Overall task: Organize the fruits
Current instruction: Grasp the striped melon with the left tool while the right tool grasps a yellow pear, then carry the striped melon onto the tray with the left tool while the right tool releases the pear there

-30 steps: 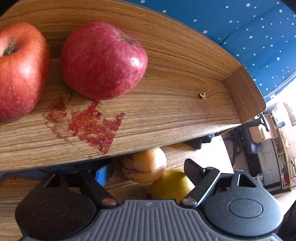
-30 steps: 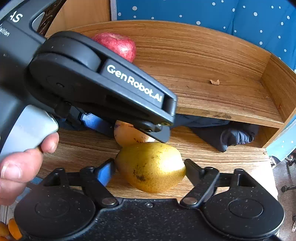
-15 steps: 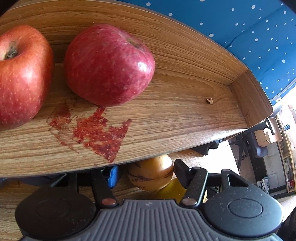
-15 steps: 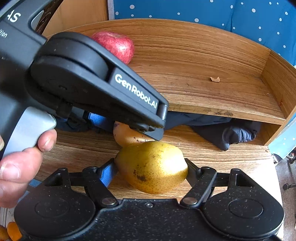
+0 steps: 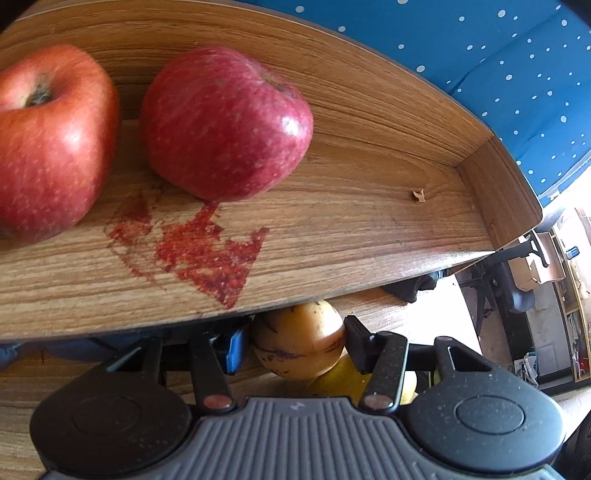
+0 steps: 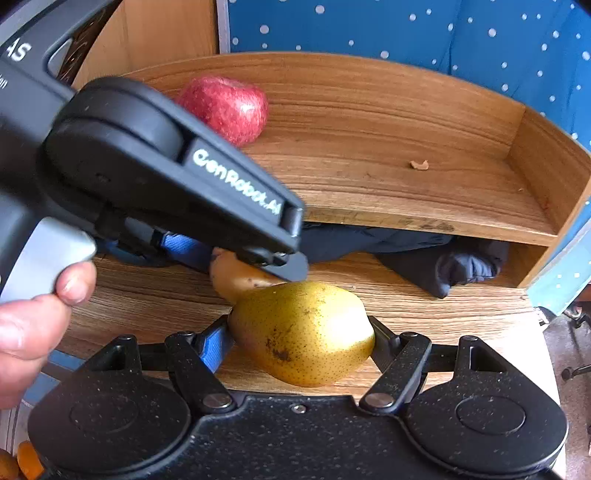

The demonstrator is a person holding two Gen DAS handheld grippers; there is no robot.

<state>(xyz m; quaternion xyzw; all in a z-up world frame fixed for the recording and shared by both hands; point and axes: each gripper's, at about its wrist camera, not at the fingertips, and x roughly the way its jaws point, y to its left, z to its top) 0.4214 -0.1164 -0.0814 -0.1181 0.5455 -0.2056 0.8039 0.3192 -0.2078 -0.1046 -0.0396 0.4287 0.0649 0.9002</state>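
Two pears: a speckled yellow-green pear [image 6: 301, 332] is sitting between the right gripper's [image 6: 301, 341] fingers on the wood-grain tabletop [image 6: 147, 299], and a tan-orange pear with dark streaks [image 5: 299, 339] is sitting between the left gripper's [image 5: 295, 341] fingers, just beyond the first one.
Right gripper: both finger pads are pressing against the sides of the yellow-green pear, so it is gripping that fruit.
Left gripper: its blue pad [image 5: 234, 345] and black pad are lying against the flanks of the tan-orange pear, gripping it under the front edge of the shelf; in the right wrist view the same tool [image 6: 166, 177] is crossing the upper left, held by a hand [image 6: 33, 317].
Contact between pears: the two fruits are looking close together, touching or nearly so; I cannot tell which.
Wooden shelf [image 5: 369, 229]: it is running above and ahead of both tools, with raised back and end walls.
Apples: a dark red apple [image 5: 225, 122] and a brighter red apple [image 5: 48, 140] are resting side by side on the shelf, ahead and left of the left tool.
Red stain [image 5: 199, 251]: it is spreading on the shelf board just in front of the dark red apple.
Small tan scrap [image 5: 419, 195]: it is lying on the shelf to the right.
Dark blue cloth [image 6: 443, 262]: it is bunching under the shelf, ahead and right of the right tool.
Blue dotted fabric [image 6: 406, 33]: it is hanging behind the shelf.
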